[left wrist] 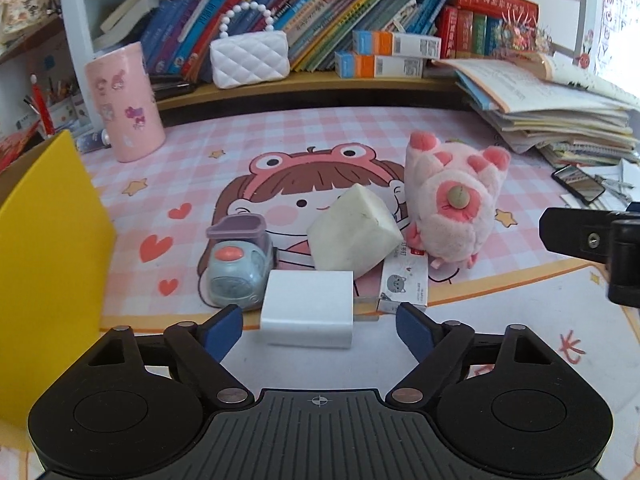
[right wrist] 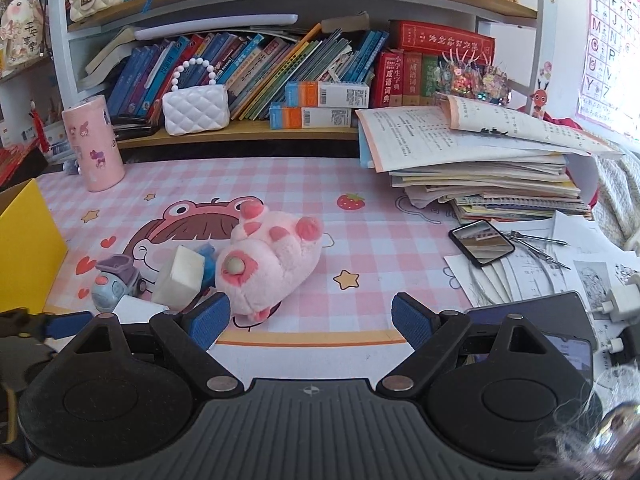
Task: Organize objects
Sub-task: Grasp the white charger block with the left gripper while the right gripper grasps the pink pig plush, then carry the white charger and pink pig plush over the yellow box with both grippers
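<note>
Left gripper (left wrist: 319, 326) low over desk edge, fingers (left wrist: 224, 330) spread wide, holding nothing. White charger (left wrist: 307, 308) sits between the blue pads, nearer the left pad but gap visible on both sides; no contact seen. Prongs point right.

Behind charger: toy car (left wrist: 240, 270) just left, touching or nearly touching charger's corner, cannot tell which. Pale cube (left wrist: 354, 232) tilted on one edge, leaning over charger's back right. Small cat-print box (left wrist: 404, 280) lying flat right of charger, partly under cube. Pink plush (left wrist: 456, 204) beside cube, on its back, paws up. All on pink checked mat (left wrist: 280, 136). Yellow box (left wrist: 48, 240) at left edge, well apart from the cluster. Pink cup (left wrist: 126, 102) upright at back left.

Right gripper (right wrist: 310, 320) also wide apart, empty, hovering above mat's front border. Left pad (right wrist: 210, 318) just beside plush (right wrist: 272, 256) in view, contact unclear. Right pad over bare mat. Cube (right wrist: 182, 278) and car (right wrist: 116, 280) left of plush; yellow box (right wrist: 28, 240) far left. Phone (right wrist: 482, 246) and papers at right, well apart. Book stack (right wrist: 480, 168) behind them.
</note>
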